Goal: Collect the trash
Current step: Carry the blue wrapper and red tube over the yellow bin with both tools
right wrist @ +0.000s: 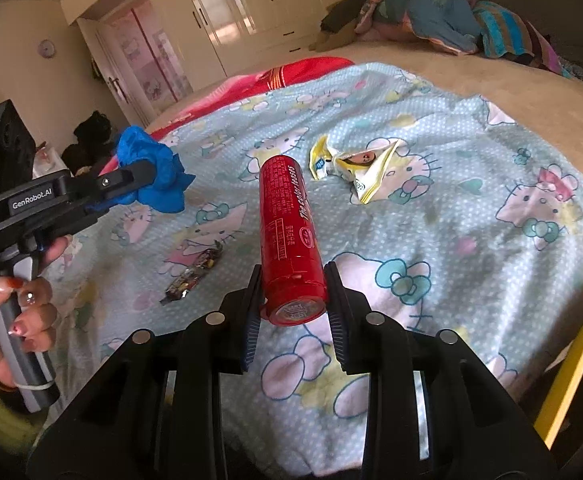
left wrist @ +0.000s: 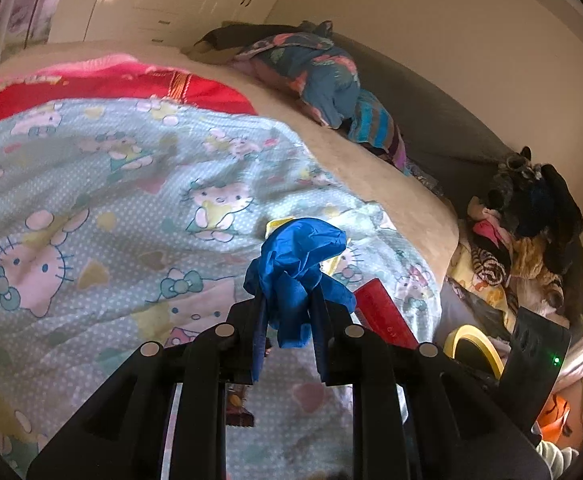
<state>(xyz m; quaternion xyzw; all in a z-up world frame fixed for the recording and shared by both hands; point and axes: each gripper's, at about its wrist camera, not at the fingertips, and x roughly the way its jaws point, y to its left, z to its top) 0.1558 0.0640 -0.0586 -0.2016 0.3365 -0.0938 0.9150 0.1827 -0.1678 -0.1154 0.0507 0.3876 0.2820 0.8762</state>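
Observation:
My left gripper [left wrist: 287, 300] is shut on a crumpled blue glove [left wrist: 299, 264] and holds it above the Hello Kitty blanket [left wrist: 91, 208]. The glove also shows in the right wrist view [right wrist: 151, 168], at the tip of the left gripper [right wrist: 139, 178]. My right gripper [right wrist: 293, 292] is shut on the bottom end of a red cylindrical can [right wrist: 287, 224], which points away over the blanket [right wrist: 471, 240]. The can shows partly in the left wrist view [left wrist: 383, 316]. A crumpled yellow-white wrapper [right wrist: 355, 168] and a dark candy wrapper [right wrist: 193, 276] lie on the blanket.
A pile of folded bedding [right wrist: 431, 8] lies at the far end of the bed. Clothes and soft toys [left wrist: 523, 232] are heaped beside the bed. A yellow-rimmed bin [left wrist: 475, 344] stands by the bed edge. White wardrobes [right wrist: 251, 8] line the far wall.

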